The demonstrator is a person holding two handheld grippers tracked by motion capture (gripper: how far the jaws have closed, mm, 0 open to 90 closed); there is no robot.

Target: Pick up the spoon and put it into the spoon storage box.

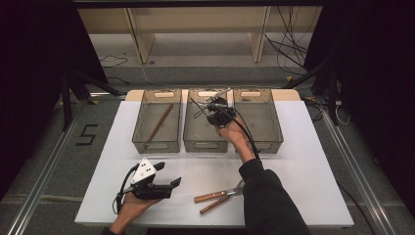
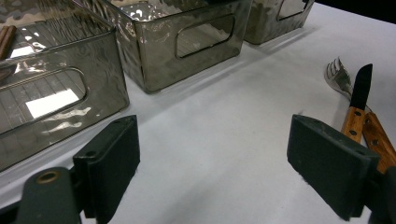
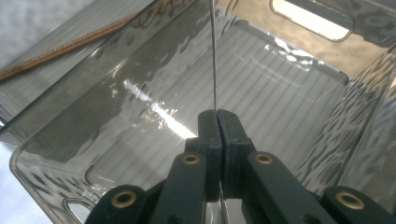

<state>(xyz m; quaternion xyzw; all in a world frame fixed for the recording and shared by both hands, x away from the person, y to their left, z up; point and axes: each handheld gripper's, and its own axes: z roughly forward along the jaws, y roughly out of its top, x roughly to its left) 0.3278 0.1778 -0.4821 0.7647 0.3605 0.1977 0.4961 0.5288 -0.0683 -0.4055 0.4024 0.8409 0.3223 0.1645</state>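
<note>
My right gripper (image 1: pixel 211 108) hangs over the middle smoky plastic bin (image 1: pixel 205 145), held by a hand in a dark sleeve. In the right gripper view its jaws (image 3: pixel 217 114) are shut on a thin metal rod (image 3: pixel 214 56), which rises straight up over the bin's ribbed floor (image 3: pixel 280 93). My left gripper (image 1: pixel 168 174) rests open near the table's front left, its jaws lying level. Between its wide-apart pads (image 2: pixel 116 149) there is only white table. A wooden-handled fork (image 2: pixel 337 74) and knife (image 2: pixel 362 84) lie just to its right.
Three bins stand in a row at the back of the white table (image 1: pixel 293 161). The left bin (image 1: pixel 156 146) holds a long wooden stick (image 1: pixel 159 123); the right bin (image 1: pixel 271 122) looks bare. The fork and knife (image 1: pixel 213 199) lie near the front edge.
</note>
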